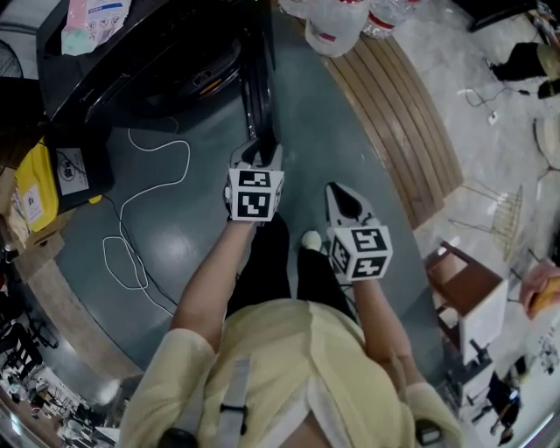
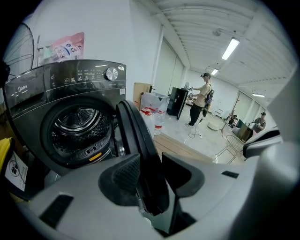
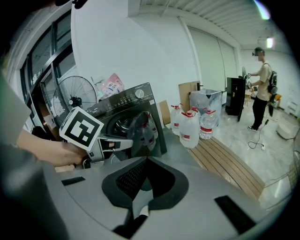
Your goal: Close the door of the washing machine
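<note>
The dark washing machine (image 1: 149,61) stands at the upper left, and its drum (image 2: 79,124) shows through the open mouth. Its round door (image 1: 256,87) swings out towards me. In the left gripper view the door's edge (image 2: 133,126) runs straight between the pads. My left gripper (image 1: 260,150) (image 2: 151,161) is shut on that edge, one pad on each face. To the right, my right gripper (image 1: 336,188) hangs over the floor away from the door, its fingertips together and nothing in it. The right gripper view (image 3: 146,161) shows the door (image 3: 140,133) and the machine (image 3: 126,103) ahead.
Large water bottles (image 1: 337,26) stand by a slatted wooden platform (image 1: 394,114) to the right of the machine. A white cable (image 1: 131,201) loops on the floor at the left. A pink packet (image 2: 68,47) lies on the machine. A brown stool (image 1: 464,289) is at the right, and a person (image 3: 260,89) stands far off.
</note>
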Motion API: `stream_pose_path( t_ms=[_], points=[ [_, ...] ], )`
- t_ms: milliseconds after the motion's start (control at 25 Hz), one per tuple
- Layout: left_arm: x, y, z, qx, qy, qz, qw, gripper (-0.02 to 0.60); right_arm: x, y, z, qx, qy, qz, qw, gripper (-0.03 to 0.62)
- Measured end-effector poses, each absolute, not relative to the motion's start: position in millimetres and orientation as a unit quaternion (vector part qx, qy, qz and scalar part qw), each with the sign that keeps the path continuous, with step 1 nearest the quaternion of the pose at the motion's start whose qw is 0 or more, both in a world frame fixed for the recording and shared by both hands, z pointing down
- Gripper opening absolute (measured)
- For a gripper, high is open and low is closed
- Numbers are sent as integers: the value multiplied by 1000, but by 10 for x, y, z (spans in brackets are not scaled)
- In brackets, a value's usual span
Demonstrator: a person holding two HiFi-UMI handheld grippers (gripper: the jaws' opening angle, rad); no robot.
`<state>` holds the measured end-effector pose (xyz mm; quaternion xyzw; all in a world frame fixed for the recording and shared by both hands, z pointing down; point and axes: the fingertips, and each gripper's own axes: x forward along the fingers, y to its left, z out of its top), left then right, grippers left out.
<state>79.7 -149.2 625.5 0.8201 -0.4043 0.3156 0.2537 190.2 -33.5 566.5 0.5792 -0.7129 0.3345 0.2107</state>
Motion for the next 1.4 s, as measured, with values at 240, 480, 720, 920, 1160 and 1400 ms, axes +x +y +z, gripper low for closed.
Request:
stream_pose_path(
  t_ms=[240, 480, 720, 920, 1160, 1400],
  points=[
    [790, -1494, 6252, 820, -397, 317, 263, 141, 1861, -357, 5632, 581, -710, 333, 218, 6],
    [783, -1479, 6249, 822, -391, 314, 269, 137, 1764, -424, 5612, 578, -712, 330, 223, 6],
    [680, -1493, 6264, 829, -376, 318, 265, 135, 1620, -597, 5566, 580, -714, 324, 223, 6],
    [534, -1521, 6284, 833, -365, 322, 265, 135, 1563, -795, 5507, 594, -708, 316, 215, 6],
    [354, -1546, 6281, 826, -367, 332, 270, 135, 1487, -1002, 5424, 588, -718, 306, 210, 6],
    [255, -1556, 6298, 806, -384, 348, 286, 135, 1421, -1185, 5454, 553, -746, 305, 210, 6]
  ],
)
